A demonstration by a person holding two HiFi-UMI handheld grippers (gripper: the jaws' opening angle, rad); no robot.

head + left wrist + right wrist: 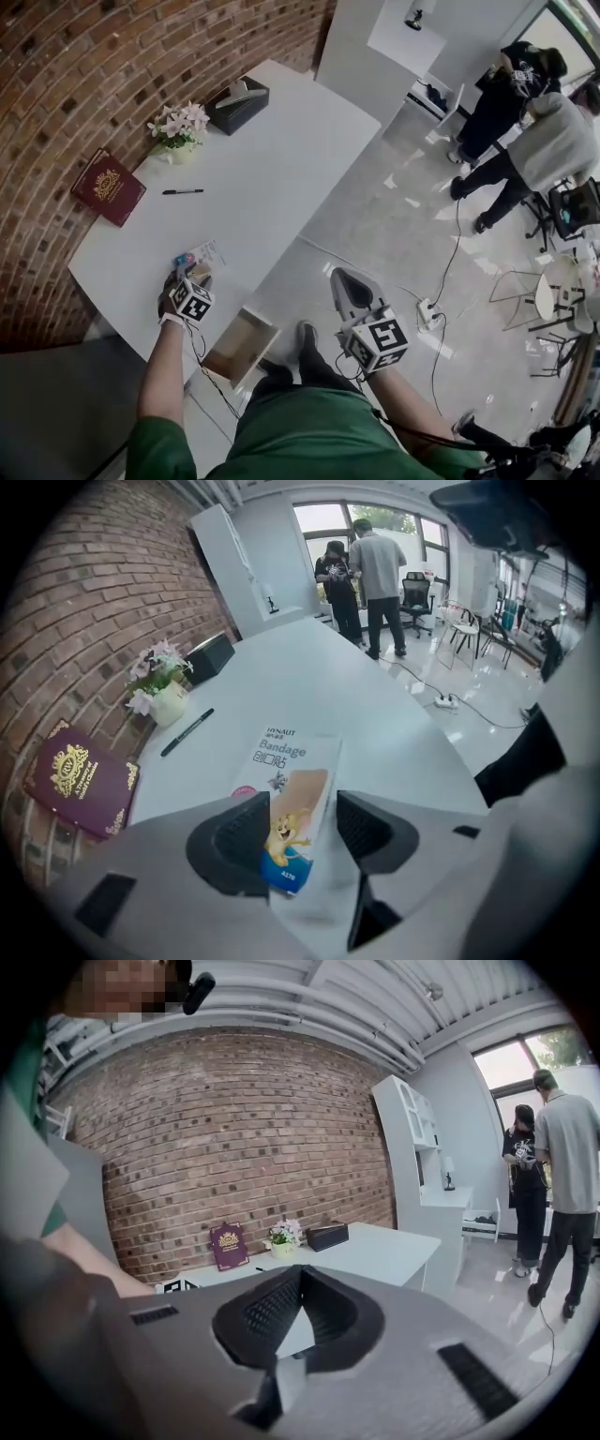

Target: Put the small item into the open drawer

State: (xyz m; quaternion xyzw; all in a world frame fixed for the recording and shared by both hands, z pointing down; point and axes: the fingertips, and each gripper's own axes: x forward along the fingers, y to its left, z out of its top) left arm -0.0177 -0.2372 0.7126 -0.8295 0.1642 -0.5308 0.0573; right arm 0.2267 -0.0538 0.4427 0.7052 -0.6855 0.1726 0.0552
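A small bandage box [284, 761] with a cartoon print lies flat on the white table [272, 178] near its front edge. My left gripper [302, 810] points down over the box [201, 254], jaws wide on either side of its near end; the right pad stands clear of it. In the head view this gripper [188, 274] sits just behind the box. The open drawer [242, 346], with a pale wooden bottom, sticks out under the table edge to the right of my left hand. My right gripper [349, 284] hovers over the floor; its jaws [300, 1274] are shut and empty.
A maroon book [108, 186], a black pen [183, 191], a flower pot [178, 132] and a black tissue box [237, 103] lie further back on the table. Two people [525, 122] stand at the far right. A power strip [427, 314] and cables lie on the floor.
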